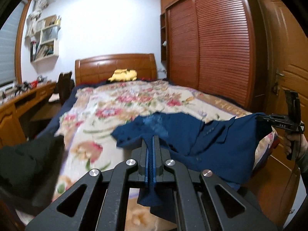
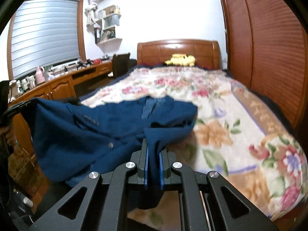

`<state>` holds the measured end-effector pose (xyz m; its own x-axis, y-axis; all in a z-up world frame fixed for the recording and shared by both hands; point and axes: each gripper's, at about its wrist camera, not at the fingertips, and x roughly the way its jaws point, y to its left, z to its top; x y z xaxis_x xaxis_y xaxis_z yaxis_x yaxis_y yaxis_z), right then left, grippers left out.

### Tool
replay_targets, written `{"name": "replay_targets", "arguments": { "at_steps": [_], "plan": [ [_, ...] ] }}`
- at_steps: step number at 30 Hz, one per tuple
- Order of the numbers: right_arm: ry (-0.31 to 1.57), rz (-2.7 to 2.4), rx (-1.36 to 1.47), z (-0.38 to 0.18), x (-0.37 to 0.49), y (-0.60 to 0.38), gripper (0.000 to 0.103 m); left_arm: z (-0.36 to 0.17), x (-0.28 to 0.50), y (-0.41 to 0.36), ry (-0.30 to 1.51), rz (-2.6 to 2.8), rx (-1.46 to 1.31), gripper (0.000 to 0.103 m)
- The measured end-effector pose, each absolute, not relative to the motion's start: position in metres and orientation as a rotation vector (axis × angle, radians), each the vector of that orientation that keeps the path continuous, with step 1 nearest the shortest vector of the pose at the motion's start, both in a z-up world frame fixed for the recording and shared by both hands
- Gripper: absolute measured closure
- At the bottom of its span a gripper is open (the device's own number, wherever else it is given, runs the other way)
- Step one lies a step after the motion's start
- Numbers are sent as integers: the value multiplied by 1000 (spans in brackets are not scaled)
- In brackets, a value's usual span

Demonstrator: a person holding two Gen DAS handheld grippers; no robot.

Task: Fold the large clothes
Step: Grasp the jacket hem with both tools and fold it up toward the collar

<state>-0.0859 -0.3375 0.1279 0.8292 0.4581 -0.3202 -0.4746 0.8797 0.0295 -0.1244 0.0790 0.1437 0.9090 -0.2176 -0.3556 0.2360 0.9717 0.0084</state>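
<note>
A dark blue button-up shirt (image 1: pixel 192 134) is stretched between both grippers above the near end of a bed with a floral blanket (image 1: pixel 115 104). My left gripper (image 1: pixel 151 138) is shut on one edge of the shirt. My right gripper (image 2: pixel 154 144) is shut on the other edge of the shirt (image 2: pixel 96 130), with cloth bunched between its pads. The right gripper also shows at the right of the left wrist view (image 1: pixel 269 118), the left gripper at the left edge of the right wrist view (image 2: pixel 19 105). The shirt's far part rests on the blanket (image 2: pixel 240 134).
A wooden headboard (image 1: pixel 115 67) and a yellow cushion (image 1: pixel 123 75) are at the bed's far end. A slatted wardrobe (image 1: pixel 211 48) lines the right side. A wooden desk (image 2: pixel 67 80) with small items and a dark chair (image 2: pixel 121 63) stand left. A dark garment (image 1: pixel 28 163) lies near left.
</note>
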Motion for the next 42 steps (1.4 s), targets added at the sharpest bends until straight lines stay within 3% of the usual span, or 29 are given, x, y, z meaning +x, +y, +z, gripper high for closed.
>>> {"name": "replay_targets", "arguments": {
  "at_steps": [11, 22, 29, 42],
  "plan": [
    [167, 507, -90, 170, -145, -347, 95, 217, -144, 72, 232, -219, 88, 100],
    [46, 484, -97, 186, -187, -368, 95, 254, -156, 83, 155, -181, 89, 100],
    [119, 460, -104, 164, -139, -353, 95, 212, -84, 94, 280, -109, 77, 100],
    [356, 367, -153, 84, 37, -287, 95, 96, 55, 117, 536, 17, 6, 100]
  ]
}}
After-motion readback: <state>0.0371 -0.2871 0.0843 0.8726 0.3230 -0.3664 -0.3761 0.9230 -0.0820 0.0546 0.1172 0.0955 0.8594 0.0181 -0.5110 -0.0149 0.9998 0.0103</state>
